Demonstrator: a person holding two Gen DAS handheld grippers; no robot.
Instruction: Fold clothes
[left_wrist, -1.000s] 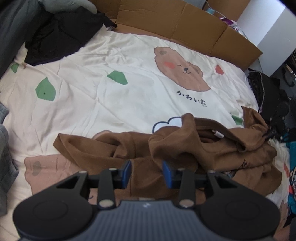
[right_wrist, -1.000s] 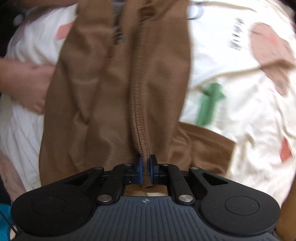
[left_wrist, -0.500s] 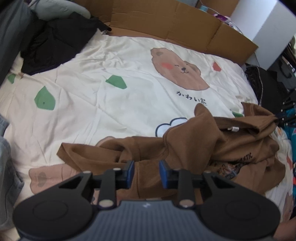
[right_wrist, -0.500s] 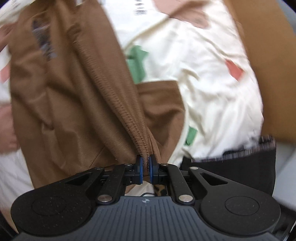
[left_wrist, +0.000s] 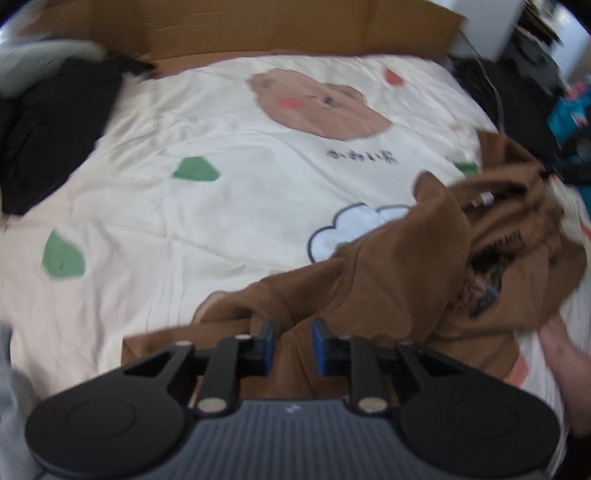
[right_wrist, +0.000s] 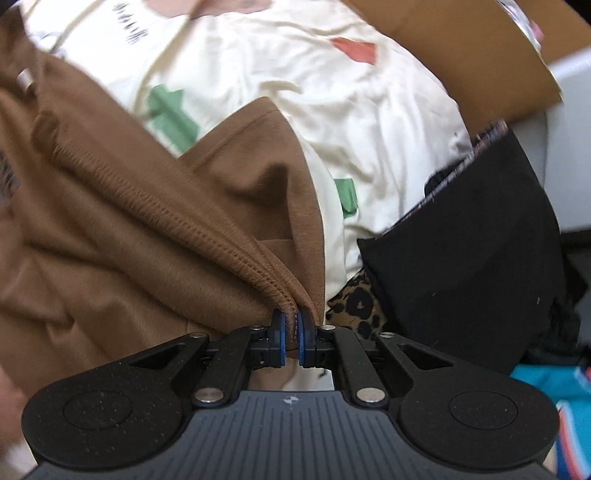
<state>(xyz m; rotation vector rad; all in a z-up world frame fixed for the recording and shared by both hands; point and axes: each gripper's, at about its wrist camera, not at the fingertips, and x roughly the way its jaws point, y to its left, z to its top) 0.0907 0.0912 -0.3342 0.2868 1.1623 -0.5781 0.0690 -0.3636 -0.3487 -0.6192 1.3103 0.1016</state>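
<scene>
A crumpled brown garment (left_wrist: 424, 266) lies at the near right of a cream bedsheet (left_wrist: 229, 177) printed with a bear. My left gripper (left_wrist: 292, 343) is open, its blue fingertips just above the garment's near edge, nothing between them. In the right wrist view the same brown garment (right_wrist: 122, 236) fills the left side. My right gripper (right_wrist: 290, 328) is shut on its ribbed stitched hem, which runs up and left from the jaws.
Black clothes (left_wrist: 48, 125) lie at the far left of the bed, and brown cardboard (left_wrist: 258, 26) stands along its far edge. A black garment (right_wrist: 465, 251) and a leopard-print cloth (right_wrist: 354, 302) lie at the bed's right side. A bare hand (left_wrist: 565, 354) shows at right.
The right gripper has carried the hem rightward towards the bed's edge, pulling the garment that way. The left gripper has moved right and closer to the garment's near edge, still open.
</scene>
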